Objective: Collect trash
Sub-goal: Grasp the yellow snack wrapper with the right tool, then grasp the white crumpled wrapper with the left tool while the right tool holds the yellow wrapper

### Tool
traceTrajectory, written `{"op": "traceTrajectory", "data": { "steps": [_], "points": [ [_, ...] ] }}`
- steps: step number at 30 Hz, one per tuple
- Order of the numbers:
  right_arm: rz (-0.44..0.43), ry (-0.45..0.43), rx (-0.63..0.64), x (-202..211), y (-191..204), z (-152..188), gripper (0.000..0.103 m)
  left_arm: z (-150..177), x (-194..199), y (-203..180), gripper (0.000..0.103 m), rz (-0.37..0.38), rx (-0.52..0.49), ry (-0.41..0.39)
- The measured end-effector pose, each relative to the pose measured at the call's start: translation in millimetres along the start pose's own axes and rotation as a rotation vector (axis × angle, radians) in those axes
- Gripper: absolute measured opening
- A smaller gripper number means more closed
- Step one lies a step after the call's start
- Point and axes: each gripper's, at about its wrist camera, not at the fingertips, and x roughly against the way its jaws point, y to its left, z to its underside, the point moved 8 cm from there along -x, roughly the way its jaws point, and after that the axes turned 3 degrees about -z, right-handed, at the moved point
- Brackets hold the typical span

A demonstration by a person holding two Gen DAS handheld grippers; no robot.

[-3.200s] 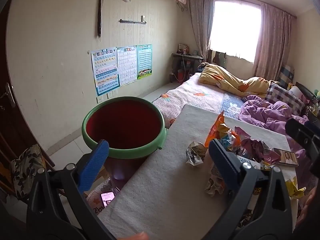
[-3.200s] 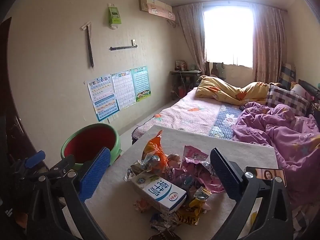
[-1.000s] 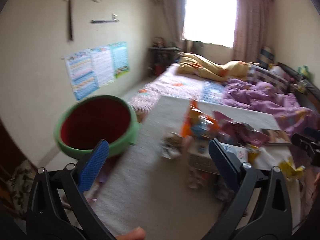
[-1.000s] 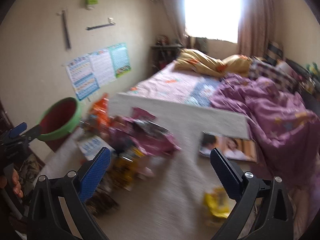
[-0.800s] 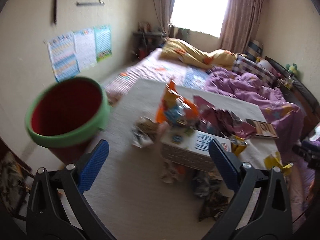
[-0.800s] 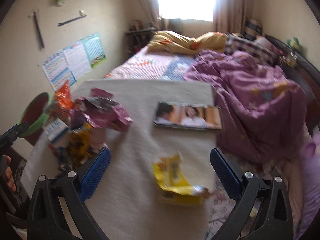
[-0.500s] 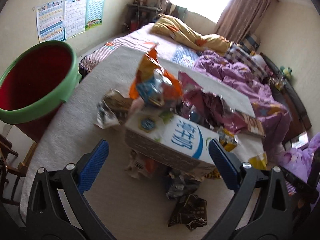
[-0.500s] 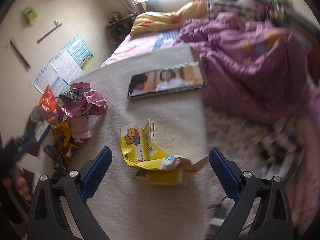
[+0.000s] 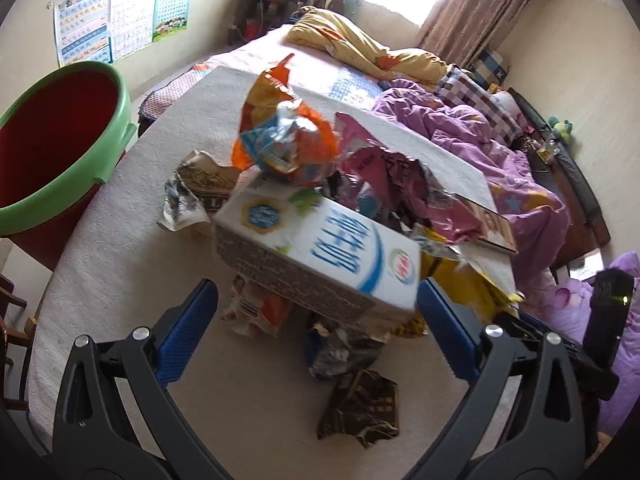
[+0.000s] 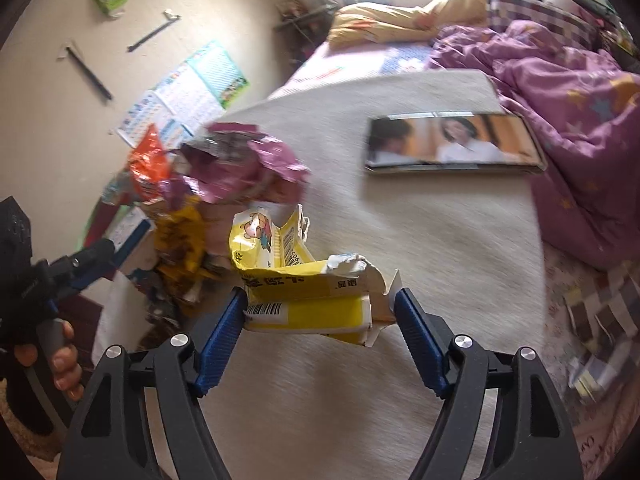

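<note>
A torn yellow carton (image 10: 304,300) lies on the white-covered table (image 10: 440,260). My right gripper (image 10: 320,334) straddles it and its jaws are closing, the blue pads just reaching the carton's ends. In the left wrist view my left gripper (image 9: 316,326) stands open just short of a white and blue milk carton (image 9: 320,256), nothing between its fingers. That carton lies on a heap of trash: an orange snack bag (image 9: 280,136), a pink wrapper (image 9: 384,176), a brown wrapper (image 9: 360,404). A red bin with a green rim (image 9: 60,160) stands at the table's left edge.
A phone (image 10: 452,144) playing a video lies on the table beyond the yellow carton. A purple duvet (image 10: 580,100) borders the table on the right. In the right wrist view a hand (image 10: 60,360) holds the left gripper (image 10: 80,264) beside the heap.
Both grippers tipped down toward the table. The right one swung from the trash heap to the yellow carton and narrowed around it. The left one dropped over the milk carton, then held still.
</note>
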Motion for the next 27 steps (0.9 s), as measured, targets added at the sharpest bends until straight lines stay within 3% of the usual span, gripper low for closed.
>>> {"op": "traceTrajectory", "data": {
  "steps": [13, 15, 20, 23, 25, 27],
  "points": [
    [-0.086, 0.005, 0.046, -24.4, 42.0, -10.4, 0.074, -8.2, -52.6, 5.1, 0.096, -0.006, 0.06, 0.097],
    [-0.091, 0.003, 0.044, -24.6, 43.0, -10.6, 0.074, -8.7, -56.2, 5.1, 0.088, 0.017, 0.077, 0.111],
    [-0.083, -0.018, 0.04, -19.9, 39.0, -12.8, 0.074, -9.7, -50.1, 5.8, 0.054, 0.035, 0.05, 0.096],
    [-0.079, -0.032, 0.04, -16.7, 37.8, -15.7, 0.073, -8.0, -44.7, 7.4, 0.043, 0.034, 0.023, 0.091],
    [-0.078, -0.037, 0.04, -15.6, 36.8, -17.8, 0.073, -4.9, -42.5, 13.0, 0.043, 0.016, -0.012, 0.09],
    [-0.078, -0.034, 0.04, -17.1, 37.0, -17.8, 0.073, -0.2, -43.1, 15.3, 0.058, -0.005, -0.053, 0.091]
  ]
}}
